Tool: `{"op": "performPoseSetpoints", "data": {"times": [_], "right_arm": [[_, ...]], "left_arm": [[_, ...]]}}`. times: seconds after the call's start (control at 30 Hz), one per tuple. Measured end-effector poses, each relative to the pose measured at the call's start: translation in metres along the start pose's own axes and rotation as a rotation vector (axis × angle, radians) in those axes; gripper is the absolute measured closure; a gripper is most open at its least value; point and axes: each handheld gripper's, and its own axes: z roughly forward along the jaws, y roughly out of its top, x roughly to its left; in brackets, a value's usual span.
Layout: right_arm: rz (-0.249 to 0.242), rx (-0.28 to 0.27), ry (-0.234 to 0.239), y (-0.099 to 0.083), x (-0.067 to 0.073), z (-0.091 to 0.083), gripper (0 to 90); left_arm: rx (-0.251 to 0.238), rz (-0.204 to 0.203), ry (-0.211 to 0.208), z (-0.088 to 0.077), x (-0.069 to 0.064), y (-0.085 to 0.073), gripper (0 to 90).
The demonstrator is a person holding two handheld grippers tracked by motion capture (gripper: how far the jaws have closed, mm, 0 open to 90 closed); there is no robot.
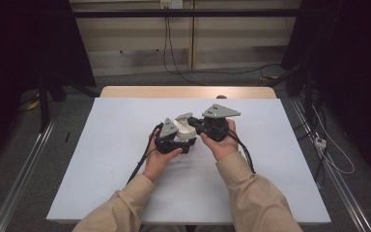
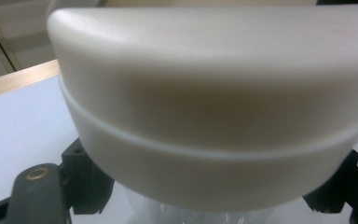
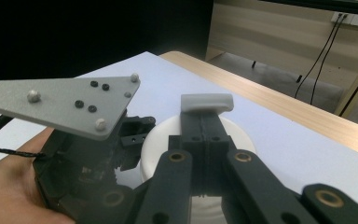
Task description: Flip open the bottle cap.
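A clear jar with a wide white cap sits at the middle of the table, the cap also seen as white cap and white cap. My left gripper is shut on the jar just under the cap, one black jaw on each side. From the right, my right gripper reaches over the cap with its jaws pressed together. A small grey piece sits at their tips; whether it is pinched I cannot tell. From above, the left gripper and right gripper meet at the jar.
The white mat covers the table, with a wooden strip along its far edge. Cables hang from a wall socket beyond. Dark frames and metal rails flank the table.
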Motion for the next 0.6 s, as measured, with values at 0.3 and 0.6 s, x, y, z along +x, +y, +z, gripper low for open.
{"op": "performPoseSetpoints", "data": {"times": [0.3, 0.6], "right_arm": [[-0.015, 0.001, -0.004, 0.0051, -0.0001, 0.0046, 90.0], [-0.019, 0.008, -0.004, 0.0073, 0.0001, 0.0104, 90.0]], "left_arm": [[-0.001, 0.0, 0.0, 0.0, 0.0002, 0.0, 18.7], [-0.004, -0.004, -0.001, 0.0001, 0.0002, -0.0001, 18.7]]}}
